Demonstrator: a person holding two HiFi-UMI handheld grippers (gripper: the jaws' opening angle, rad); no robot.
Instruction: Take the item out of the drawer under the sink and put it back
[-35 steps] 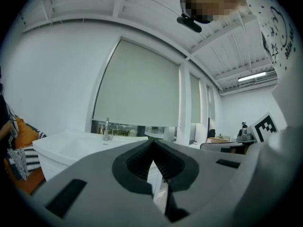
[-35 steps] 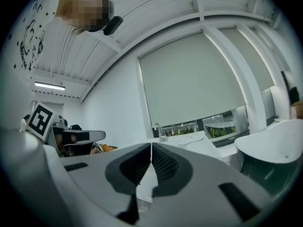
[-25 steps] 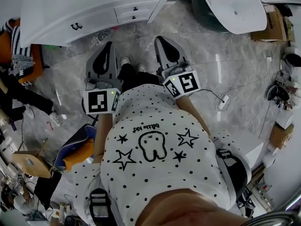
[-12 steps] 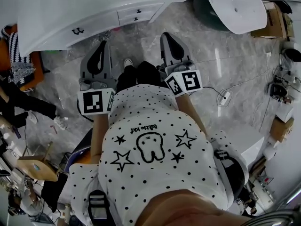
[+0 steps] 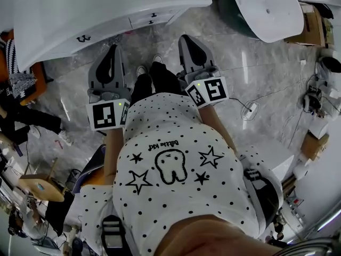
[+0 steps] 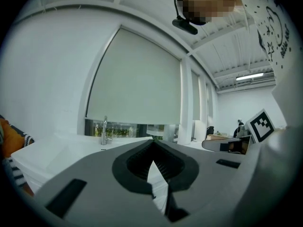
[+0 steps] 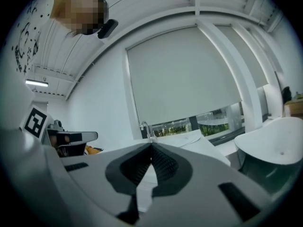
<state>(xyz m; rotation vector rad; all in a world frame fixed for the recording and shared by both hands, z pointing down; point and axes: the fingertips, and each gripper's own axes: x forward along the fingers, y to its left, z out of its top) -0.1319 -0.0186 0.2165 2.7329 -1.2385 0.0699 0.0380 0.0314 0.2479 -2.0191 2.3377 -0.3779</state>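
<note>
The white sink cabinet runs across the top of the head view, its faucet upright on the counter. Two drawers face me, both closed: one with a black handle at the left, one with small knobs further right. No item from a drawer is in sight. My left gripper points at the cabinet just below the left drawer, its jaws shut and empty. My right gripper is level beside it, below the right drawer, also shut and empty.
A large white tub stands at the upper right, with cardboard boxes beyond it. A power strip and cables lie on the marble floor at the right. Clutter and an orange object line the left side. My shoes stand between the grippers.
Both grippers have advanced toward the sink cabinet, which now lies closer and lower in the head view. Both pairs of jaws stayed shut.
</note>
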